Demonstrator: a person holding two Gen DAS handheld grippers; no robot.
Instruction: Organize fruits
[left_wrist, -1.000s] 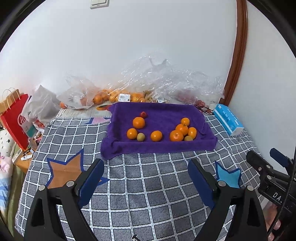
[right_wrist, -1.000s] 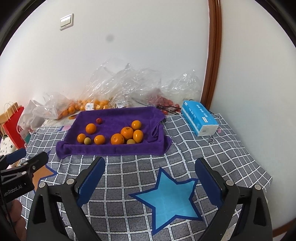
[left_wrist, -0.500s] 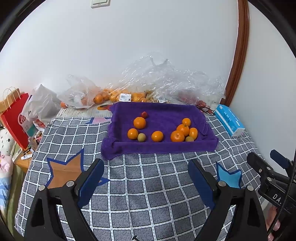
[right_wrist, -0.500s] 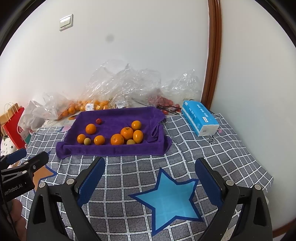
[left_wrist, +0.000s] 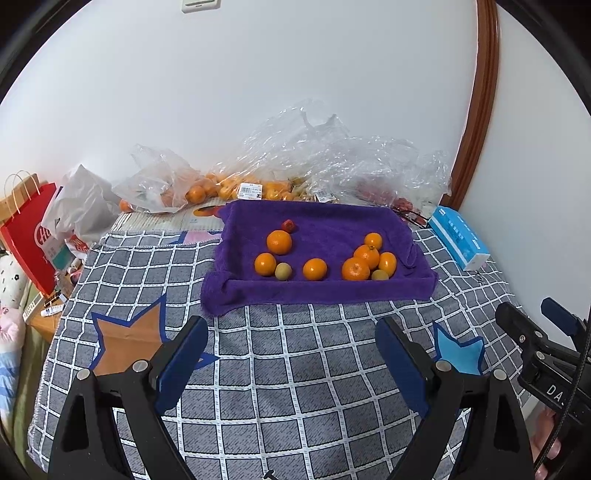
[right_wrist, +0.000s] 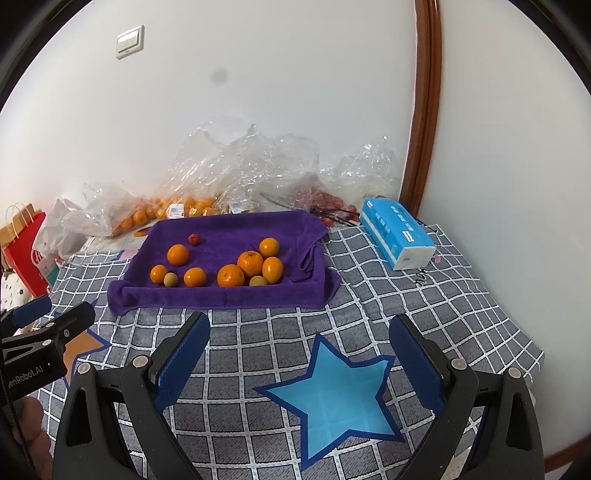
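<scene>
- My left gripper (left_wrist: 291, 354) hangs over the checked cloth (left_wrist: 295, 376), jaws spread wide and holding nothing. It is held low and pointed straight at the fruit, I judge to keep the whole spread in sight.
- My right gripper (right_wrist: 299, 350) is likewise spread and empty, just above the blue star (right_wrist: 332, 398) printed on the cloth. The left tool shows at its left edge, so the two sit side by side, apart.
- Ahead of both jaws lies the purple towel (left_wrist: 317, 291), its edges turned up, which I take to stop round fruit rolling off.
- On it, ahead-left of the left tool, a loose group: three oranges (left_wrist: 279, 242), one small greenish fruit (left_wrist: 283, 271) touching the nearest-left orange, and a small red fruit (left_wrist: 288, 225) farthest back.
- Ahead-right, a tight cluster of four oranges (left_wrist: 355, 268) with another greenish fruit (left_wrist: 379, 275) against them.
- The kinds sit mixed in both groups; whether this is a sorted or an unsorted layout I cannot settle.
- Beyond the towel, clear plastic bags (right_wrist: 258, 166) of more fruit lean on the wall, with a blue tissue pack (right_wrist: 397, 232) far right.
</scene>
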